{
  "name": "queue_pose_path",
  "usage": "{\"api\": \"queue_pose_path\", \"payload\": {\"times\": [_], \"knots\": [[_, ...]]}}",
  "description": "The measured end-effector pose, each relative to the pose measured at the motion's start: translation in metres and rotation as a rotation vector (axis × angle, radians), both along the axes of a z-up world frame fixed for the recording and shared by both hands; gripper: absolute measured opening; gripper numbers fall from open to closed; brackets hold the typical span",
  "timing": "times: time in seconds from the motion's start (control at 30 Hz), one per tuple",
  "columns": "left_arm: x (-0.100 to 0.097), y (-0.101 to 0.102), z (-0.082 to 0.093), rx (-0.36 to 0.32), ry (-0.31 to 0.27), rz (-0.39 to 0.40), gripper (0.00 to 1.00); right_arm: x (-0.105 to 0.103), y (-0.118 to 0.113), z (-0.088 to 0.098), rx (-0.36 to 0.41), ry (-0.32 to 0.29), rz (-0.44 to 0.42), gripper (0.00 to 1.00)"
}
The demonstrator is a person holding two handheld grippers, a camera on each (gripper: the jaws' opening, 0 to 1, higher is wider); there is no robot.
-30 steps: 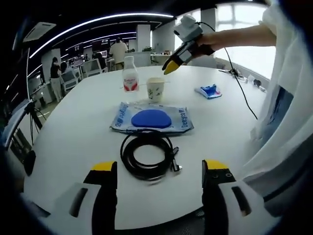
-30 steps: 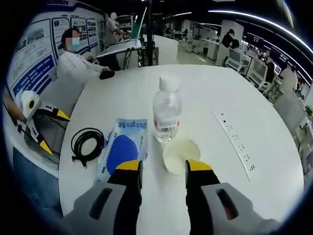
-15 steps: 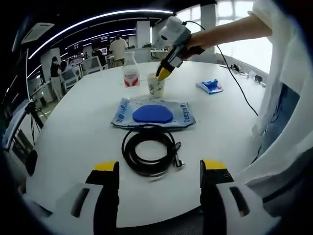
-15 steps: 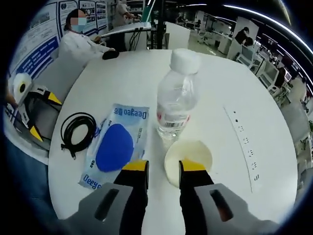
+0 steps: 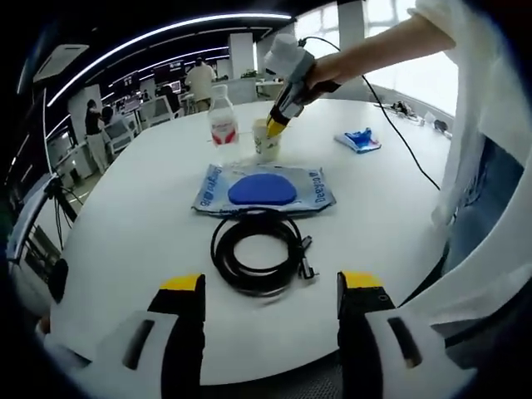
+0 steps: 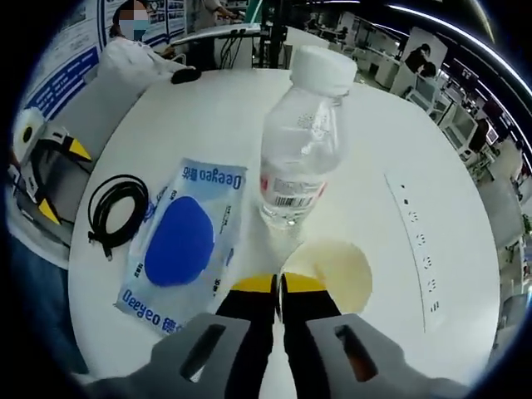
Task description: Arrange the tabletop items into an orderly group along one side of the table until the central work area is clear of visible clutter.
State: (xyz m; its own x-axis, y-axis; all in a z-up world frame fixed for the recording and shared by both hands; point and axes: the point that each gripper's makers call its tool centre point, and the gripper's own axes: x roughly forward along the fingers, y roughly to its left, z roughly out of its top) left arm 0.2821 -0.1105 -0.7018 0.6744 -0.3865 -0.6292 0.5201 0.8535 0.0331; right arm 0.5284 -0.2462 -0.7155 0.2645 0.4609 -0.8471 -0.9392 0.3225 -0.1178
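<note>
Now the paper cup (image 6: 337, 268) is pinched at its near rim by the right gripper (image 6: 278, 287), beside the bottle (image 6: 301, 141), while the left gripper (image 5: 266, 291) is held open near the table edge (image 5: 249, 370).

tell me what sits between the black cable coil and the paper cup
The blue wipes packet lies flat between the cable coil and the paper cup in the left gripper view.
</note>
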Motion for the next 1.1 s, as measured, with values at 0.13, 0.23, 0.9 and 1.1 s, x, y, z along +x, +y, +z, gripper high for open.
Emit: {"api": "queue_pose_path", "payload": {"times": [0.13,0.23,0.9,1.1], "knots": [[0.0,0.0,0.0,0.002,-0.002,0.002,0.65,0.003,0.001,0.003,0.014,-0.009,-0.003,0.0],[0.0,0.0,0.0,0.004,-0.002,0.001,0.64,0.003,0.003,0.01,0.016,-0.024,0.016,0.0],[0.0,0.001,0.0,0.013,-0.002,0.0,0.63,-0.01,0.025,0.006,0.019,-0.007,0.11,0.0],[-0.001,0.0,-0.001,0.016,0.002,-0.006,0.63,-0.009,0.026,0.002,0.013,-0.013,0.121,0.0]]}}
